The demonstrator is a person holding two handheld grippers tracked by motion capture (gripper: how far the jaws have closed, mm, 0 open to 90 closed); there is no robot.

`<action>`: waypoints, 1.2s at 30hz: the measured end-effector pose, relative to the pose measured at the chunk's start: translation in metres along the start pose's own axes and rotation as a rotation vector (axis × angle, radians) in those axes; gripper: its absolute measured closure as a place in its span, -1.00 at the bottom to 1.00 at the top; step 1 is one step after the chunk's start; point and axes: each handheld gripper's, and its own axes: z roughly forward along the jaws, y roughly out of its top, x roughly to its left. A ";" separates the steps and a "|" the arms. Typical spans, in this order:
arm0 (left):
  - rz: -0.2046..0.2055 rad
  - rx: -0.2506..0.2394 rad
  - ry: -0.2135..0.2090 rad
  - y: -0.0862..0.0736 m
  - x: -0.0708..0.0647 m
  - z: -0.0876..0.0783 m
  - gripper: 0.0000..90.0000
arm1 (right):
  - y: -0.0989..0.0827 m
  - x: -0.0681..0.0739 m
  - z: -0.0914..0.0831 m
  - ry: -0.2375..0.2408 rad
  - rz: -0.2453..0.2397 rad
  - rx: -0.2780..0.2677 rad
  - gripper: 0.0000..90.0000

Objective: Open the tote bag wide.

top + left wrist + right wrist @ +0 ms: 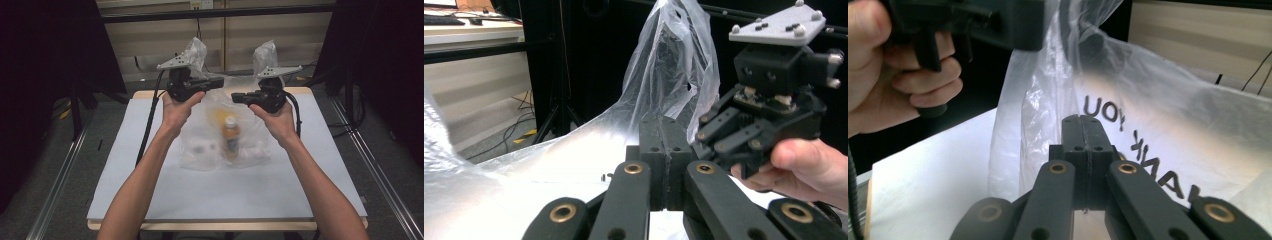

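Both tools, left (pixel 665 150) and right (pixel 1087 150), clamp the bag (pixel 220 130) film with jaws together; the high view reveals a bottle (pixel 230 136) inside, the right gripper view printed lettering (pixel 1128 135).

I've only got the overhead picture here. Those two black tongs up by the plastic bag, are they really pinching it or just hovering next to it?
Observer: In the left gripper view, the left tongs have their jaws pressed flat together, and the plastic bag seems caught in the seam, its film rising just behind.
Operator: And the other one?
Observer: The right tongs are shut just as tight in the right gripper view, apparently on the film too.
Operator: Is anything printed on the bag?
Observer: Yes, dark lettering reading THANK YOU, upside down from the right gripper view.
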 end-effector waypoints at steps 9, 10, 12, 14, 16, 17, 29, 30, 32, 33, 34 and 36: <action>0.011 0.054 -0.001 -0.010 0.001 0.013 1.00 | -0.020 0.007 0.009 0.067 0.000 0.038 1.00; 0.002 0.058 -0.003 -0.015 0.002 0.015 1.00 | -0.022 0.007 0.009 0.068 0.002 0.037 1.00; -0.002 0.059 -0.002 -0.018 0.004 0.015 1.00 | -0.025 0.007 0.009 0.073 0.005 0.035 1.00; -0.018 0.068 0.000 -0.027 0.006 0.016 1.00 | -0.033 0.008 0.011 0.094 0.015 0.034 1.00; -0.020 0.079 0.002 -0.031 0.006 0.015 1.00 | -0.037 0.009 0.012 0.105 0.022 0.035 1.00; -0.025 0.080 0.002 -0.033 0.005 0.016 1.00 | -0.039 0.010 0.012 0.107 0.023 0.033 1.00; -0.043 0.141 0.033 -0.068 0.009 0.010 1.00 | -0.057 0.017 0.011 0.131 0.028 0.037 1.00; -0.039 0.151 0.038 -0.070 0.008 0.010 1.00 | -0.059 0.016 0.010 0.133 0.028 0.036 1.00; -0.048 0.155 0.036 -0.076 0.008 0.010 1.00 | -0.062 0.016 0.008 0.132 0.030 0.036 1.00; -0.053 0.162 0.031 -0.079 0.008 0.011 1.00 | -0.063 0.016 0.008 0.134 0.034 0.035 1.00; -0.062 0.162 0.029 -0.084 0.008 0.013 1.00 | -0.067 0.017 0.008 0.132 0.034 0.042 1.00; -0.065 0.160 0.020 -0.087 0.008 0.014 1.00 | -0.068 0.018 0.008 0.131 0.033 0.042 1.00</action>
